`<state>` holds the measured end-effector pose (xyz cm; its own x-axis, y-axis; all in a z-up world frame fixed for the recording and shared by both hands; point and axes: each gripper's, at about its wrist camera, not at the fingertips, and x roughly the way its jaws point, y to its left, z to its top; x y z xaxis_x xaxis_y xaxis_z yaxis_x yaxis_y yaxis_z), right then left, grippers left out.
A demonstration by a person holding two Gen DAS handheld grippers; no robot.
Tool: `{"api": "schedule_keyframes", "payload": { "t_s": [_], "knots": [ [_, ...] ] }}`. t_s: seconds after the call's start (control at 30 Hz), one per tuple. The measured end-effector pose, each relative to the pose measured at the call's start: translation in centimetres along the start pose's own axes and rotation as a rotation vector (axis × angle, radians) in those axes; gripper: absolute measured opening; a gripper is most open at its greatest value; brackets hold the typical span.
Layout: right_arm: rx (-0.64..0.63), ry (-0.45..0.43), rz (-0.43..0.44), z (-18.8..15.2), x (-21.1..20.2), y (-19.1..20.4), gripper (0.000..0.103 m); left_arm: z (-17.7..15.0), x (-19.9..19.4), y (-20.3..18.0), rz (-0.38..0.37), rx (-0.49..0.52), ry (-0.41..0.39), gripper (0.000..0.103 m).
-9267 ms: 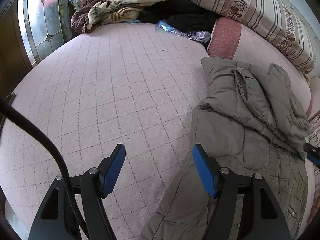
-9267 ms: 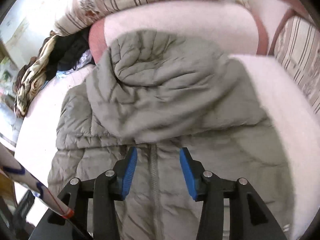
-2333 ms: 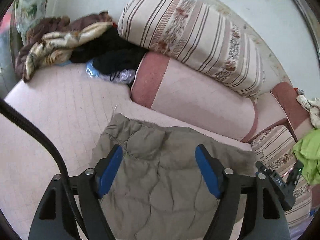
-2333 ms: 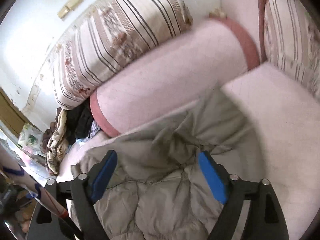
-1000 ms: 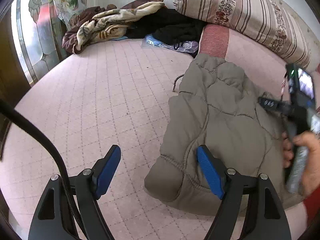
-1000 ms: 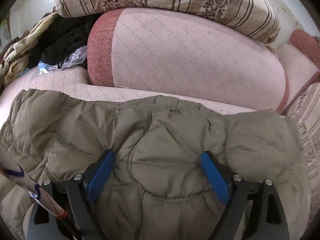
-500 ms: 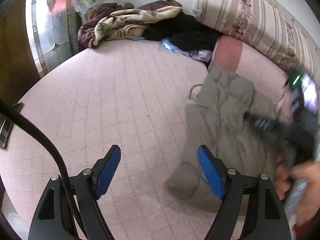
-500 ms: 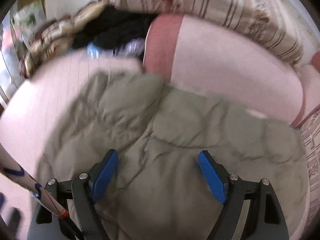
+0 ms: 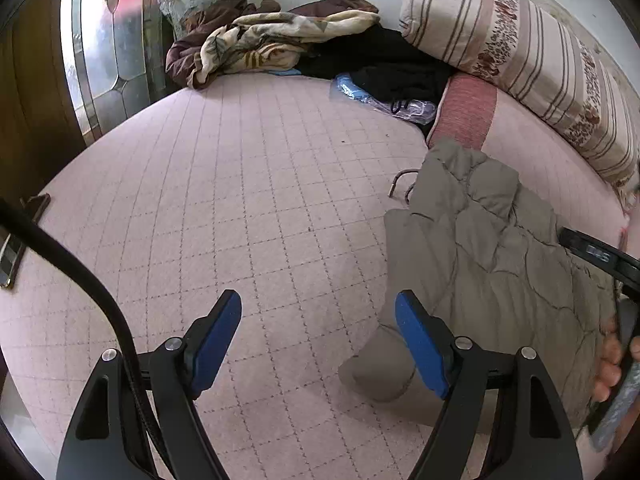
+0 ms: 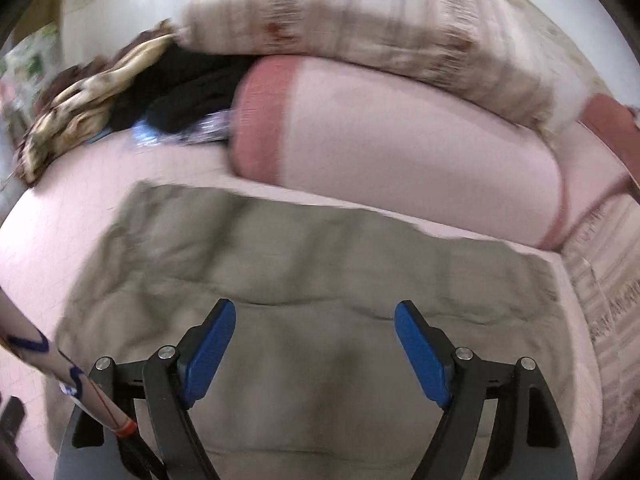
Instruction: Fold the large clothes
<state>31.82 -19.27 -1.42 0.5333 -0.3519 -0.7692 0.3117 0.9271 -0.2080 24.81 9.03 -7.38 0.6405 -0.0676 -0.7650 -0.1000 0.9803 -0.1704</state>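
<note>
Soft daylight, fisheye edges, right view blurred

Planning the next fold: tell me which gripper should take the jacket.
Right. The right gripper hangs open directly over the olive jacket; the left gripper is open mostly over bare bedding, beside it.

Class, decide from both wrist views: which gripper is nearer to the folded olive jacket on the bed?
Right. The right gripper sits directly over the jacket, jaws open. The left gripper is over the bare bedspread beside the jacket's edge, also open.
</note>
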Motion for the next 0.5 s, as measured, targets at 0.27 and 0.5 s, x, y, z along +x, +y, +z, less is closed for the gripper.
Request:
{"api": "schedule_keyframes", "payload": {
  "t_s": [0.27, 0.5],
  "knots": [
    [0.227, 0.103, -0.042, -2.6, 6.6, -9.1, 0.085, -0.4, 0.9, -1.4, 0.021, 0.049, 0.015, 0.079],
    [0.177, 0.097, -0.079, -2.1, 6.2, -8.4, 0.089, -0.7, 1.7, -2.3, 0.047, 0.079, 0.031, 0.079]
  ]
}}
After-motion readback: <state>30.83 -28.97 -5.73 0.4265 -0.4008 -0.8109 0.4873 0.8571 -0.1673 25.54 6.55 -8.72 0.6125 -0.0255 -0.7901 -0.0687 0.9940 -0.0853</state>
